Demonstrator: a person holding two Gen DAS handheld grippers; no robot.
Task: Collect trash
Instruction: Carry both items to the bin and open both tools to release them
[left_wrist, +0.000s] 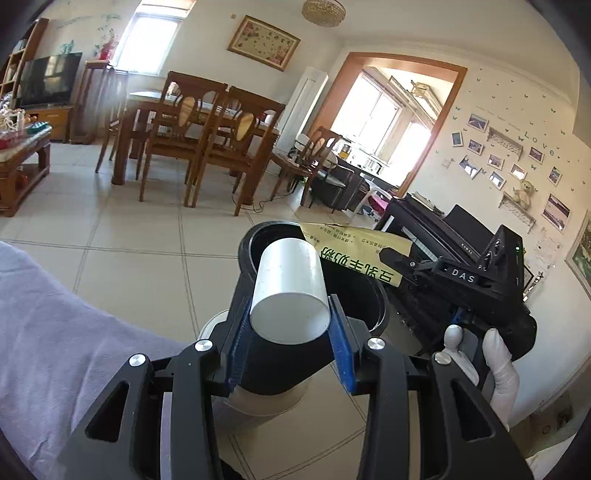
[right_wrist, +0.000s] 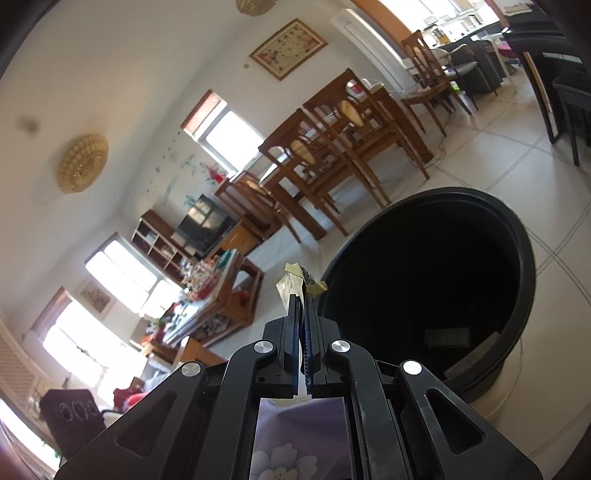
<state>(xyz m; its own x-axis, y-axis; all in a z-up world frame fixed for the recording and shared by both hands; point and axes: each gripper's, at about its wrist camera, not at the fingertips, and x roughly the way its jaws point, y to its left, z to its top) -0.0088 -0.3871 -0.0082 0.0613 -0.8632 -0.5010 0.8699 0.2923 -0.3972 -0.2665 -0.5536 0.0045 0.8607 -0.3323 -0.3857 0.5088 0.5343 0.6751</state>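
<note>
Left gripper (left_wrist: 291, 325) clamps white cup (left_wrist: 290, 291) on its side, axis pointing fwd over black bin (left_wrist: 369, 299) mouth, right gripper (right_wrist: 301, 314) pinches yellow packet (right_wrist: 291, 282) flat, just beside rim (left nearer, drop first imo).

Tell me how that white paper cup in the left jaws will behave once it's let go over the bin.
The white paper cup looks thin-walled and empty, so probably light and easily crushed. It lies on its side, so it would likely tumble into the black round trash bin, or roll if it missed.
</note>
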